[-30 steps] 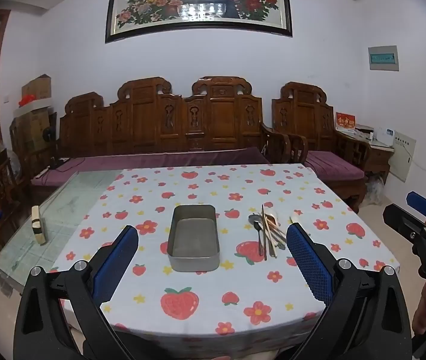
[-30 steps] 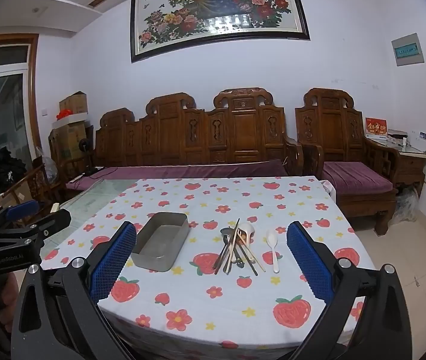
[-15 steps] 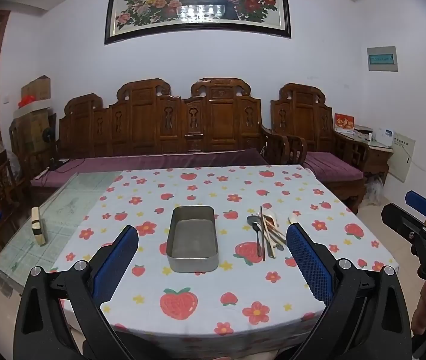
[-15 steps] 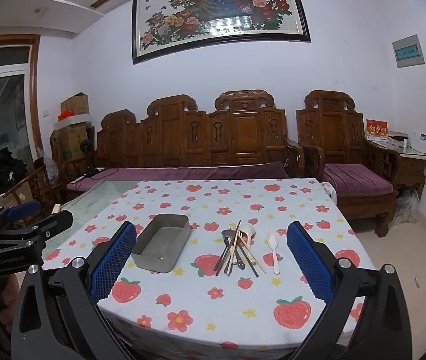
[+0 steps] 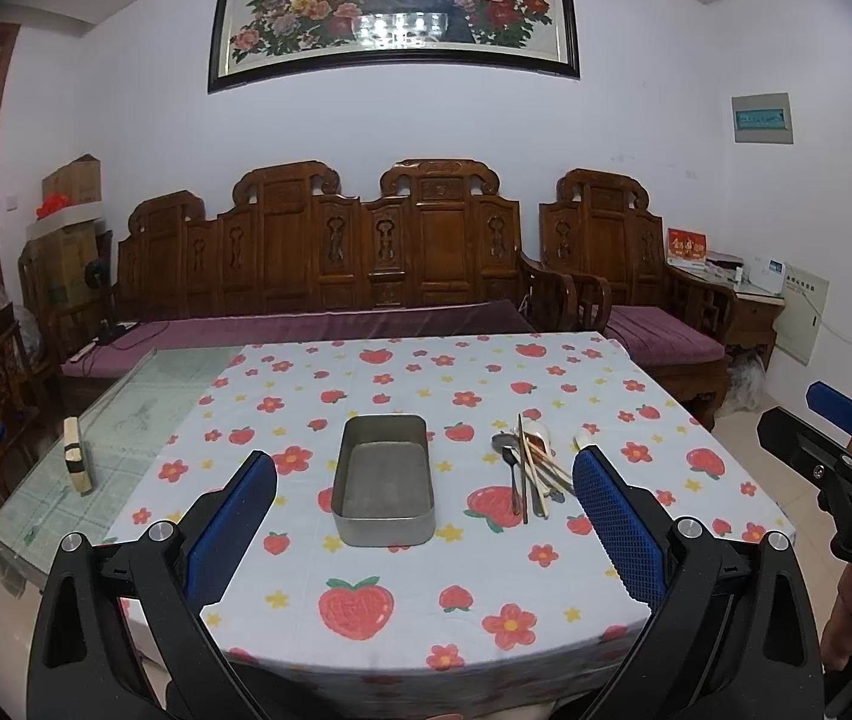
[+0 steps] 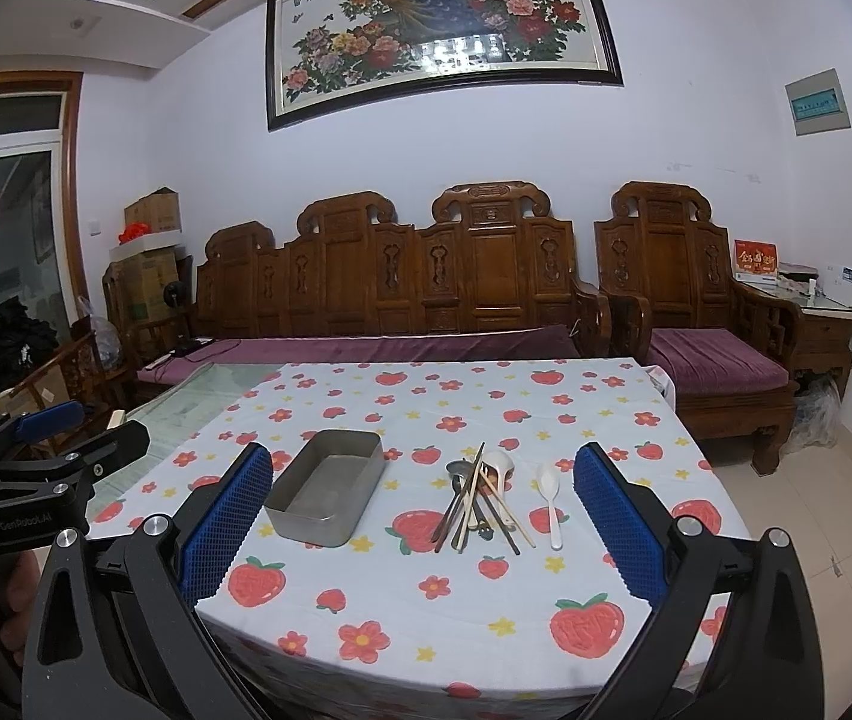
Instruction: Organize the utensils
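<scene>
Both my tools, left tool (image 5: 423, 507) and right tool (image 6: 423, 498), gape wide, holding nothing; metal tin (image 5: 384, 480) and utensil pile (image 6: 480, 495) sit ahead on the desk (image 5: 366, 630).

white cloth (image 6: 456, 588) w/ red strawberries, grey tin (image 6: 327, 489), blue-padded tools (image 6: 423, 531)

metal tin (image 6: 325, 486) 1 | white spoons (image 6: 549, 495) 2 | chopsticks (image 6: 469, 498) uncountable

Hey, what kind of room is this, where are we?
Most likely a home living room, used for dining. A carved wooden sofa with purple cushions lines the wall under a framed peacock painting, and a strawberry-print tablecloth holds a metal tin and utensils.
</scene>
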